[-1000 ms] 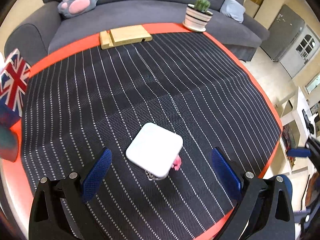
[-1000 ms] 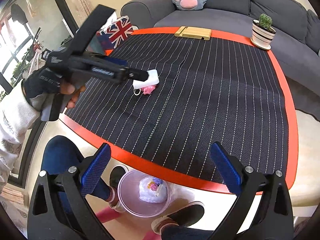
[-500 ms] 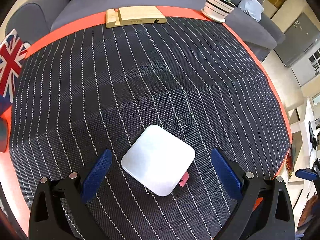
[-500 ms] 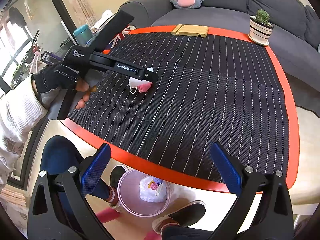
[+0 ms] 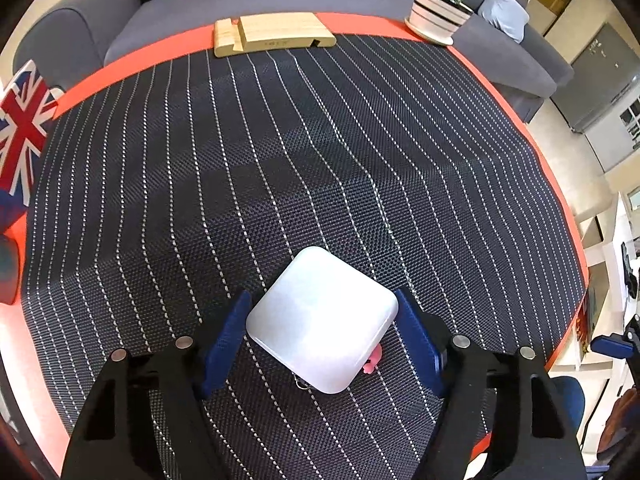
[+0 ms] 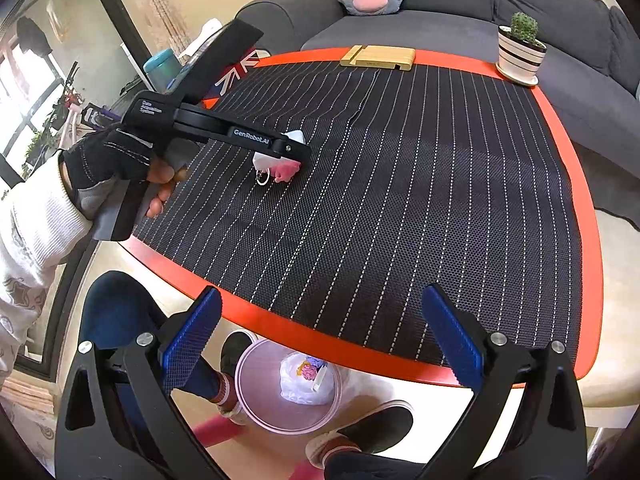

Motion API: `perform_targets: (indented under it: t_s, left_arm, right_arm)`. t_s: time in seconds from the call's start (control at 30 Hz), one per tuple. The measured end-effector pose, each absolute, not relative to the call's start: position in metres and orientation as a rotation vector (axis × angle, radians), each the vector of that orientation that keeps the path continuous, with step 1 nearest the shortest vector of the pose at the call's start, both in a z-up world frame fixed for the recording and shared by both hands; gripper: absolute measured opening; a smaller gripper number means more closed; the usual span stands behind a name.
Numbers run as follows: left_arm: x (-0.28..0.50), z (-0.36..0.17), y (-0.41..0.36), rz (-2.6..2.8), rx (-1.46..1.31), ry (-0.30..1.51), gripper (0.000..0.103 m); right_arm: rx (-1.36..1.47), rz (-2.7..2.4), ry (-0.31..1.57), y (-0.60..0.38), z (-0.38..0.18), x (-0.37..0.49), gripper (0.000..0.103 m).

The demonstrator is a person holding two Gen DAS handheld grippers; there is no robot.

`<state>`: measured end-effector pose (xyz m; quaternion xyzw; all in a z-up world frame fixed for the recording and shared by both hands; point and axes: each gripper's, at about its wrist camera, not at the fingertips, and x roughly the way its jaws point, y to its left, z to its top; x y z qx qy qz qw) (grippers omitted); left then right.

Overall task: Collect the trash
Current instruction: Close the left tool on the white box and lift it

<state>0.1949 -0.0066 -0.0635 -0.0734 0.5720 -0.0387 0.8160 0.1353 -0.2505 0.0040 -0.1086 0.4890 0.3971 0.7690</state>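
The white case on the striped tabletop is flanked by the left tongs, just closing, pad contact unclear. The right tongs are held apart above the bin.

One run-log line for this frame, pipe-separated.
phase: grasp | left gripper: jaws just closing around white case, pads at its sides | right gripper: open, empty, above pink bin | case on mat

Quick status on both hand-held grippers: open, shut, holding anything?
Left hand-held gripper: jaws have just been closing around the white rounded square case; pad contact cannot be told.
Right hand-held gripper: open, holding nothing.
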Motion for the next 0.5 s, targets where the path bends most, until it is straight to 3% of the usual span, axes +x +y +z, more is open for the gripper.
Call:
perform_targets:
  t_s: [0.5]
  left_arm:
    - [0.171, -0.027, 0.019, -0.074, -0.163, 1.138, 0.071]
  right_arm:
    - [-0.323, 0.913, 1.041, -0.216, 0.006, 0.144, 0.098]
